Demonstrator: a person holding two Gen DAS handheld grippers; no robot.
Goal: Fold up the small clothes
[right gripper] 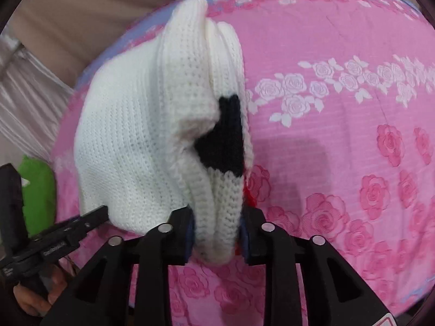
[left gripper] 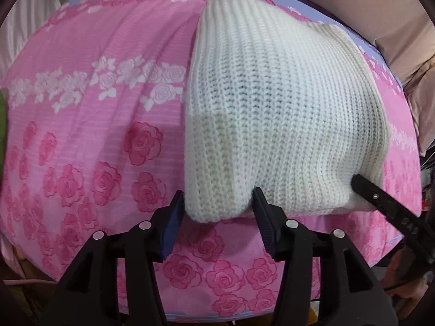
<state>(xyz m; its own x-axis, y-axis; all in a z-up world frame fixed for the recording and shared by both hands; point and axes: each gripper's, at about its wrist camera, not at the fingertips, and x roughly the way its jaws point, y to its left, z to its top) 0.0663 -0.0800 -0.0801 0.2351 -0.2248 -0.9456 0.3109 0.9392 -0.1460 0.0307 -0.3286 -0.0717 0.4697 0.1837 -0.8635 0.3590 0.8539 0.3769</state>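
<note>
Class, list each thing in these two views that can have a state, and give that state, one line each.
Sweater: white knit, folded in layers, near edge held at both corners.
Left gripper: shut on sweater corner.
Right gripper: shut on bunched sweater edge.
Bedsheet: pink, spread, slightly creased.

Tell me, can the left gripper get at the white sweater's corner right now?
Probably yes. The left gripper already has the near corner of the white knit sweater between its fingers, with nothing in the way on the pink rose cloth.
</note>
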